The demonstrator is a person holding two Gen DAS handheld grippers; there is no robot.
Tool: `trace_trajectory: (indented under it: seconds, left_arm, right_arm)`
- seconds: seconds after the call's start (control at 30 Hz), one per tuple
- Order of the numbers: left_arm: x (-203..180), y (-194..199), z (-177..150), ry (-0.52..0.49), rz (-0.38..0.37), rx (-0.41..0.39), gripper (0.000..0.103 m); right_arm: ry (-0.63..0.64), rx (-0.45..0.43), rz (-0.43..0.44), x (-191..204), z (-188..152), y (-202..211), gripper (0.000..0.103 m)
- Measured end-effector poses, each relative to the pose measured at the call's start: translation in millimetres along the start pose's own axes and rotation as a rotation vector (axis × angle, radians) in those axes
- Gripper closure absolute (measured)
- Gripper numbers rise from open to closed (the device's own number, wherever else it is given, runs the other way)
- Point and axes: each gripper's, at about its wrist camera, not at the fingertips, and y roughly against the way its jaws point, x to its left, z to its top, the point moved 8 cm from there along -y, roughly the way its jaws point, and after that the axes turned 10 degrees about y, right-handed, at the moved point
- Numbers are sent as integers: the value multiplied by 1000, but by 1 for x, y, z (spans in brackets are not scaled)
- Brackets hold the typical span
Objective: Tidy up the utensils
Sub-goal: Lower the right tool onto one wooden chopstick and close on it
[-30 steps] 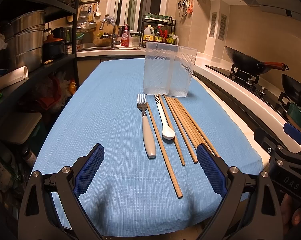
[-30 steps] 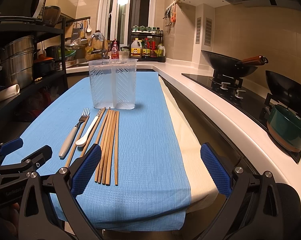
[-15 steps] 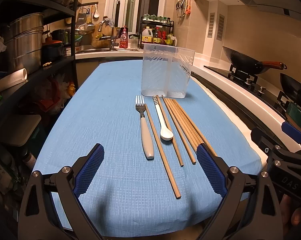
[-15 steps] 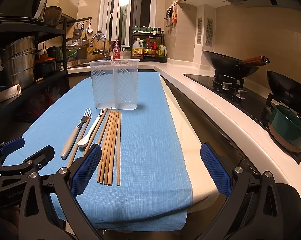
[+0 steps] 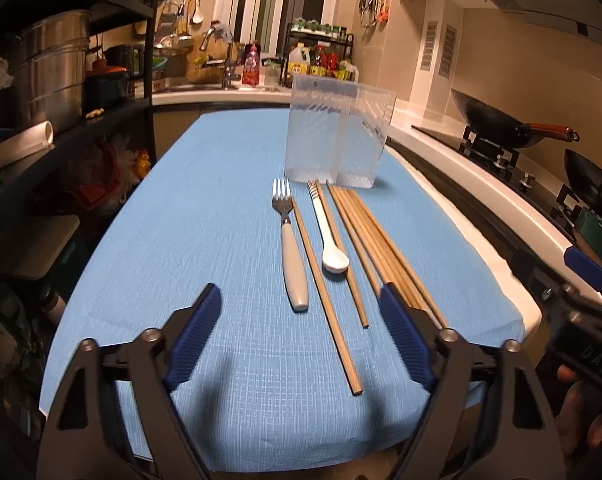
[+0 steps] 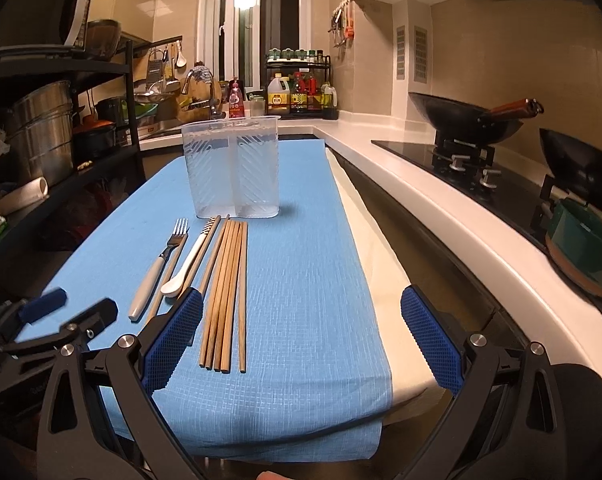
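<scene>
A clear two-compartment plastic holder (image 5: pixel 337 136) (image 6: pixel 232 168) stands upright and empty on the blue cloth. In front of it lie a fork with a pale handle (image 5: pixel 291 248) (image 6: pixel 157 264), a white spoon (image 5: pixel 327 232) (image 6: pixel 189 262) and several wooden chopsticks (image 5: pixel 381 248) (image 6: pixel 229 280), all lengthwise. My left gripper (image 5: pixel 301 340) is open and empty, just short of the fork handle's end. My right gripper (image 6: pixel 301 332) is open and empty, to the right of the chopstick bundle. The left gripper also shows at the right wrist view's left edge (image 6: pixel 41 320).
The blue cloth (image 5: pixel 205 240) covers a long table. A dark shelf rack with steel pots (image 5: pixel 49 80) runs along the left. A white counter (image 6: pixel 441 208) with woks on a stove (image 6: pixel 465 120) and a green pot (image 6: pixel 581 252) runs along the right.
Both grippers have moved slightly forward toward the utensils; the holder and utensils look a little nearer. Nothing on the cloth has moved.
</scene>
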Motion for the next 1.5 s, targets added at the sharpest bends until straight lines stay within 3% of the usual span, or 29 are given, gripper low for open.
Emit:
trace_trajectory:
  seconds: [0.1, 0.17, 0.33, 0.4, 0.53, 0.9, 1.17, 1.3, 1.5]
  left_arm:
    - [4, -4, -2, 14, 19, 14, 40]
    - [7, -4, -2, 29, 17, 18, 41]
    - [22, -8, -3, 82, 30, 45, 59]
    - [25, -10, -3, 97, 30, 47, 65]
    - [23, -12, -2, 94, 24, 35, 65]
    - [16, -28, -1, 102, -13, 50, 65]
    - [16, -48, -3, 118, -2, 69, 65]
    - [10, -60, -7, 79, 29, 69, 65]
    - [7, -62, -6, 24, 79, 41, 65]
  right_arm:
    - [-43, 16, 25, -6, -3, -5, 11]
    - [-55, 28, 39, -6, -5, -9, 28]
    - [-67, 65, 76, 0, -12, -23, 60]
    - [-57, 70, 87, 4, -13, -27, 66]
    - [-38, 136, 134, 17, -19, -44, 77]
    - [17, 264, 232, 48, -40, -75, 81]
    - [45, 288, 195, 46, -45, -76, 86]
    - [70, 283, 190, 49, -45, -76, 97]
    - [83, 276, 181, 49, -45, -74, 98]
